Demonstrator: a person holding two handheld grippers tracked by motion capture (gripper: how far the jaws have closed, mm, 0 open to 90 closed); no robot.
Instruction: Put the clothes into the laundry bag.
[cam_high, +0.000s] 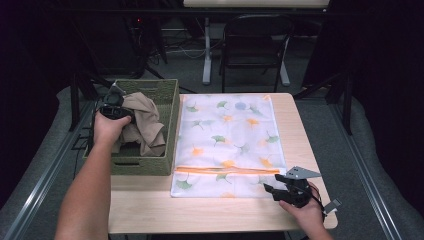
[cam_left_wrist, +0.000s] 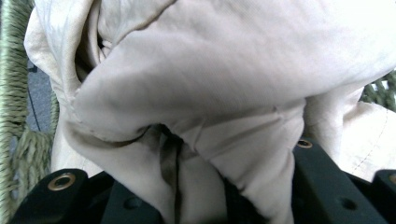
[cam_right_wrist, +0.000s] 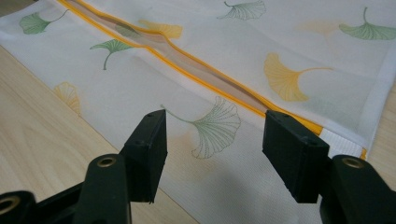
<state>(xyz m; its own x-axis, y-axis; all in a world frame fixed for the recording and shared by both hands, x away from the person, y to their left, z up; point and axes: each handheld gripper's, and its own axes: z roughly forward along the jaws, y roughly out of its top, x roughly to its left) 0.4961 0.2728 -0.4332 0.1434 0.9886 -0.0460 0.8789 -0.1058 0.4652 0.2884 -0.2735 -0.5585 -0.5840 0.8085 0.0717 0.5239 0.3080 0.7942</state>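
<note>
Left gripper (cam_high: 119, 107) has its jaws clamped on a bunched fold of the crumpled beige cloth garment (cam_high: 145, 125), which hangs limp over the green woven basket (cam_high: 170, 125), long axis roughly drooping downward. Right gripper (cam_right_wrist: 212, 140) sits with jaws wide apart, nothing in them, hovering over the near end of the white mesh laundry bag with ginkgo leaf print (cam_high: 227, 135), just short of its orange zipper (cam_right_wrist: 196, 65). Looks like the pull-out step; next I'd guess the bag mouth needs opening.

The garment (cam_high: 145, 122) is plain beige, in an olive-green woven basket (cam_high: 169, 125). The bag (cam_high: 227, 135) is white with green, orange and blue leaf prints and an orange zip band (cam_high: 225, 170). The table (cam_high: 295, 125) is pale wood.
</note>
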